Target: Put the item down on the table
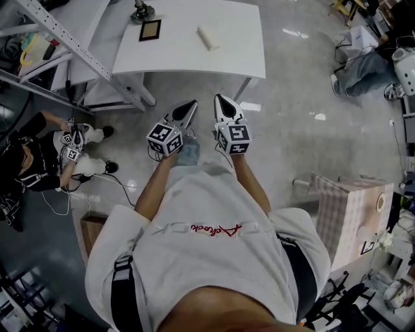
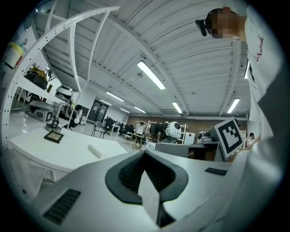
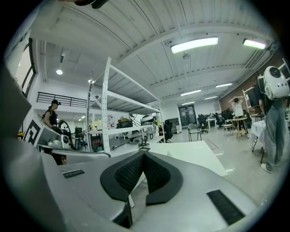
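both my jaw pairs clenched and empty, pointed at the white table (image 1: 240, 55).
at far left stand a metal rack (image 1: 78, 48) and a crouching person (image 1: 39, 155) on the floor. my left gripper (image 1: 188, 107) has its jaws pressed tip to tip, nothing between them. my right gripper (image 1: 222, 102), just beside it, is likewise clenched on nothing. on the table, left to right: a round stand base (image 1: 142, 11), a small dark framed plate (image 1: 150, 30) and the white roll (image 1: 208, 37), lying flat, well apart from both grippers. a checked box (image 1: 353, 214) stands at far right.
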Demonstrator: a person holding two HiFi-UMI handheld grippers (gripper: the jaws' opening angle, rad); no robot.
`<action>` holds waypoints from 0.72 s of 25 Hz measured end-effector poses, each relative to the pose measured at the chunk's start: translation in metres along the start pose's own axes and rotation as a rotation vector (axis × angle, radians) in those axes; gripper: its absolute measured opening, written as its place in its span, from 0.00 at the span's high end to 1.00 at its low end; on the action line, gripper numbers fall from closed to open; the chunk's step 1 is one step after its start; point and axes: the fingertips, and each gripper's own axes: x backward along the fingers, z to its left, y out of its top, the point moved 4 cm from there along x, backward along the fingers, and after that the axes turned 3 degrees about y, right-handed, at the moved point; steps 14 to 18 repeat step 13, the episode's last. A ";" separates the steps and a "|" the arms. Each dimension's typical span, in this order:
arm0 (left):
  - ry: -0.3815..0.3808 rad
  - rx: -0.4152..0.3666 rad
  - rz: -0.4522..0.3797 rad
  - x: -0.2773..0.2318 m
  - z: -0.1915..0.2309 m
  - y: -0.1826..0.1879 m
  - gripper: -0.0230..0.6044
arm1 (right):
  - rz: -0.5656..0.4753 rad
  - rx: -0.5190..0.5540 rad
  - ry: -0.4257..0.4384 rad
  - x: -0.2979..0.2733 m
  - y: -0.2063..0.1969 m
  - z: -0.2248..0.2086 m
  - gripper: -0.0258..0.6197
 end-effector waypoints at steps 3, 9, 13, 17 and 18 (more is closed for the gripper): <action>-0.001 0.001 -0.004 0.006 -0.002 -0.002 0.96 | 0.004 0.004 0.002 0.005 -0.003 0.006 0.96; -0.006 0.006 -0.003 0.017 -0.006 -0.008 0.96 | 0.013 0.005 0.009 0.010 -0.011 0.018 0.96; -0.004 0.014 0.002 0.026 -0.010 -0.015 0.96 | 0.025 0.010 0.018 0.017 -0.017 0.026 0.96; -0.004 0.014 0.002 0.026 -0.010 -0.015 0.96 | 0.025 0.010 0.018 0.017 -0.017 0.026 0.96; -0.004 0.014 0.002 0.026 -0.010 -0.015 0.96 | 0.025 0.010 0.018 0.017 -0.017 0.026 0.96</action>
